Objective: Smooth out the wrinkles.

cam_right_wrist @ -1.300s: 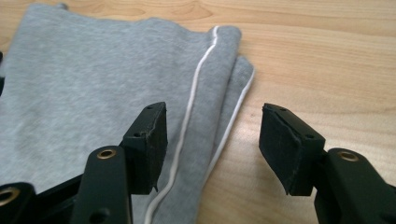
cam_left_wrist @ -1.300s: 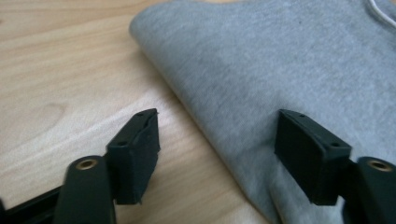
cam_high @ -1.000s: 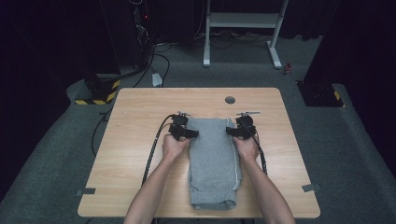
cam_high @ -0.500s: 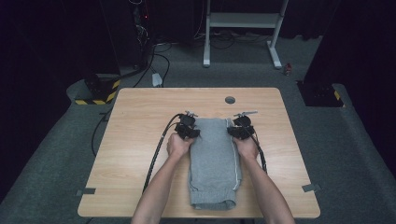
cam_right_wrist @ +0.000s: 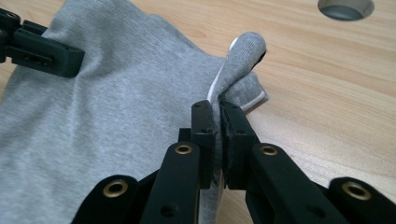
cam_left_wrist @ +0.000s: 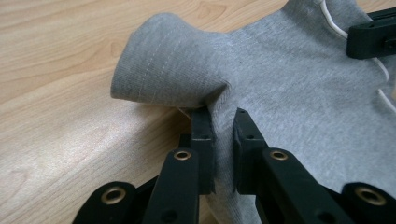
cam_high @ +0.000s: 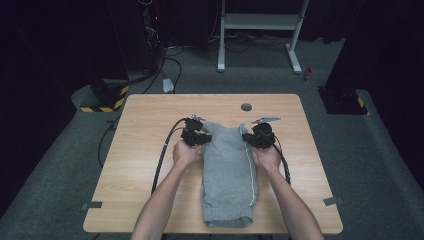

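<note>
Both jaws have just closed: the left gripper [cam_left_wrist: 223, 140] and the right gripper [cam_right_wrist: 217, 133] each pinch a far corner of the folded grey sweatpants [cam_high: 227, 170] on the wooden table [cam_high: 145, 125].

One grey folded garment [cam_high: 229, 170] lies on one wooden desk [cam_high: 150, 150]. Two tools work at it, the left tool [cam_high: 196, 136] and the right tool [cam_high: 259, 136]. One round hole [cam_high: 246, 106] is set in the desk.

A dark lab — cabled equipment rack [cam_high: 150, 30], bare wooden table [cam_high: 150, 125].
</note>
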